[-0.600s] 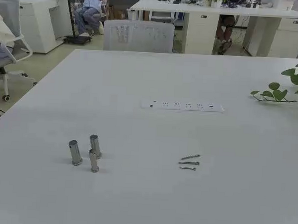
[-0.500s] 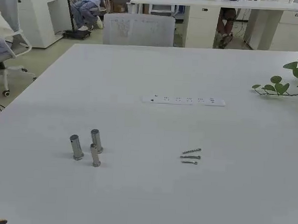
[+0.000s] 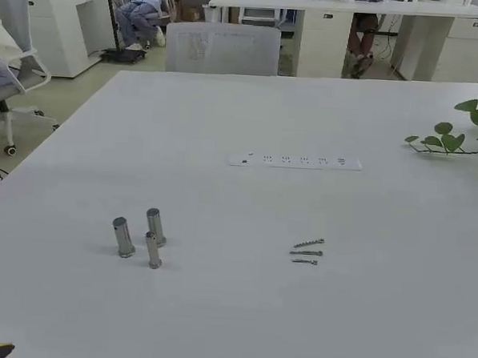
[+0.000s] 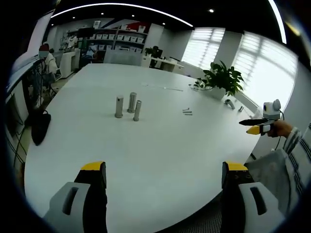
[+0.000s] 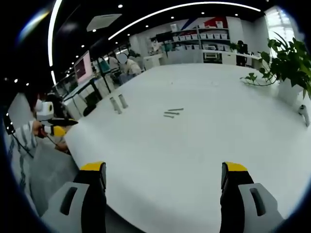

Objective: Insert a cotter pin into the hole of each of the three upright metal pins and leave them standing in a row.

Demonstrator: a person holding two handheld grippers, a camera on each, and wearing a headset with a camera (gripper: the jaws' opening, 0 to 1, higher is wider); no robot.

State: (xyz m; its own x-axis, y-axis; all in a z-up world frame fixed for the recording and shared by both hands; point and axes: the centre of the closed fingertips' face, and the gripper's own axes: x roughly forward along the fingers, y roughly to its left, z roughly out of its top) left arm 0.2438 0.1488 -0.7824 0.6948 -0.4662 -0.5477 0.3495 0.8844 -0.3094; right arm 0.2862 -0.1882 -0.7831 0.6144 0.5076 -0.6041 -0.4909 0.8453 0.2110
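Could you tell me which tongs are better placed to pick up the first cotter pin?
The right tongs: open, with the cotter pins almost straight ahead of them; the metal pins stand over on the left side.

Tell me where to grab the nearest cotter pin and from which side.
Take the nearest cotter pin around its shaft, probably from above, jaws closing across its width. It lies flat on the table, and the next pin lies close beyond it, so a side approach looks crowded.
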